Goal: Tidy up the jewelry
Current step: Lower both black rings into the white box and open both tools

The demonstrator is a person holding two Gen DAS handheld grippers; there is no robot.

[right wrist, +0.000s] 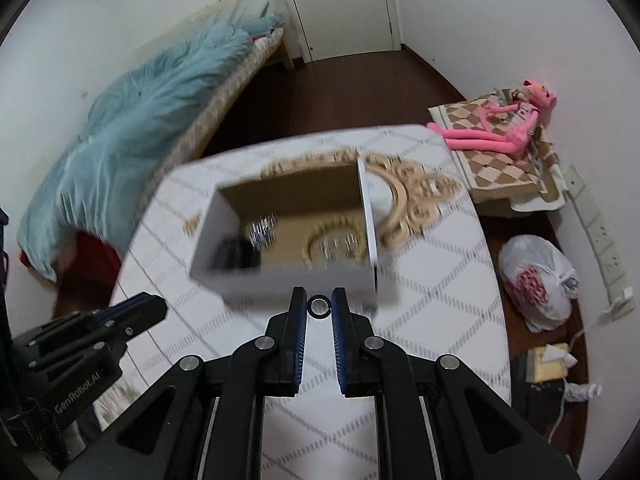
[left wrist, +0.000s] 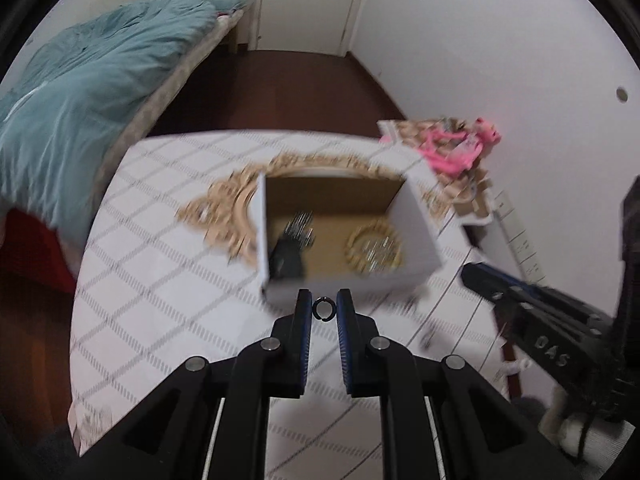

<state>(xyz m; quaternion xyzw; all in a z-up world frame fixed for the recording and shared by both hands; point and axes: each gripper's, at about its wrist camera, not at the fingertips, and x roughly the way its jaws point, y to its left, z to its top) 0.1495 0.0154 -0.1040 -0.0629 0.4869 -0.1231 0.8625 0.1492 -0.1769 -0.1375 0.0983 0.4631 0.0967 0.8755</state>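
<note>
A white cardboard box (left wrist: 420, 216) with a brown inside stands on the patterned table; it also shows in the right wrist view (right wrist: 218, 236). Inside lie a small gold-framed mirror (left wrist: 374, 246), silvery jewelry (left wrist: 300, 226) and a black item (left wrist: 286, 262). My left gripper (left wrist: 324, 307) is shut on a small black ring (left wrist: 323, 308) just in front of the box's near wall. My right gripper (right wrist: 319, 306) is shut on another black ring (right wrist: 319, 306), also just short of the box. Each gripper shows at the edge of the other's view.
A large ornate gold mirror frame (left wrist: 228, 216) lies on the table behind the box. A bed with a teal quilt (left wrist: 80, 92) is at the left. A pink plush toy (right wrist: 508, 128) lies on a checked cushion at the right; a white bag (right wrist: 536, 280) sits on the floor.
</note>
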